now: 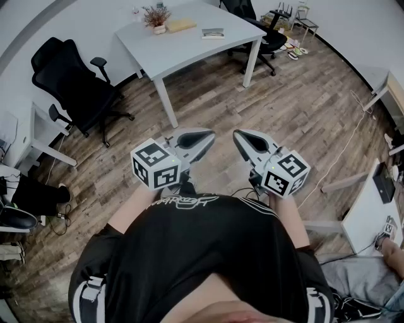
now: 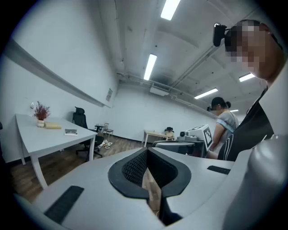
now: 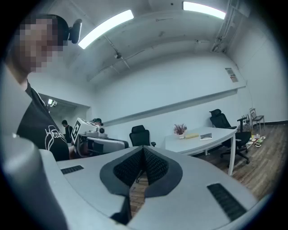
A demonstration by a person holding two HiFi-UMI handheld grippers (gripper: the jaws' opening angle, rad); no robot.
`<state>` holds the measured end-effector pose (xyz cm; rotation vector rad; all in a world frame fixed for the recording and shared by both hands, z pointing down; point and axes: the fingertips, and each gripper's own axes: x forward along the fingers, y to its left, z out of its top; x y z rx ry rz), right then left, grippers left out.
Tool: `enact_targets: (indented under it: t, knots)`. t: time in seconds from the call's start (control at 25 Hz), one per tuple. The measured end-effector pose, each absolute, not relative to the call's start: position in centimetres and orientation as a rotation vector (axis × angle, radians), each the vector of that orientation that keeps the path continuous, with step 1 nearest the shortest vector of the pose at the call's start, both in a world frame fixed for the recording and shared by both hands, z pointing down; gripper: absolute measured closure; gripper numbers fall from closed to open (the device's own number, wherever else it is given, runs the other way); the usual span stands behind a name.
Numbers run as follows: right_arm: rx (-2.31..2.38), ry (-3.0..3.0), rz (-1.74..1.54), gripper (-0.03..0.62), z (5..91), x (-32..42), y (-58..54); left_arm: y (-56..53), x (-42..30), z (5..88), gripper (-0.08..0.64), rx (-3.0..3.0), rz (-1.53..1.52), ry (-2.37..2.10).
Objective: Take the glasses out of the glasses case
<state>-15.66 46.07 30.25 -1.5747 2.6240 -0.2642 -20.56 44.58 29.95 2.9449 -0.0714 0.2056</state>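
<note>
The wooden floor (image 1: 284, 107) fills most of the space in front of the person. The biggest thing on it is the white table (image 1: 189, 50), straight ahead of both grippers and well apart from them. A black office chair (image 1: 72, 82) stands off to the left of the left gripper (image 1: 207, 135). That gripper and the right gripper (image 1: 238, 134) hang side by side at the person's waist, each with its jaws pressed together on nothing.

At the table's far end sit a potted plant (image 1: 154, 17), a flat tan thing (image 1: 181, 25) just beside it, and a dark book-like slab (image 1: 213, 33). Either of the last two could be the glasses case (too small to tell from here). No glasses are in sight, and the task looks unstarted.

My worry is that jaws arriving closed would only shove a light case along that smooth top. The plant also sits near enough to the tan thing to get knocked.

Only the head view shows the floor and the table's top. Only the left gripper view shows another person (image 2: 223, 121) beyond the right gripper and the ceiling light strips (image 2: 150, 67).
</note>
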Motion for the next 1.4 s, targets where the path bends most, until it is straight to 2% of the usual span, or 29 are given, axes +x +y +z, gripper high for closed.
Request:
enact_targets:
  t: [0.84, 1.4]
  knots:
    - [-1.498, 2.536, -0.424, 0.584, 32.4, -14.7, 47.0, 44.8, -19.8, 31.8, 0.552, 2.842, 0.242, -0.077]
    - [-1.549, 2.459, -0.489, 0.583, 33.8, -9.6, 38.6, 36.2, -14.6, 34.1, 0.552, 2.816, 0.234, 0.022]
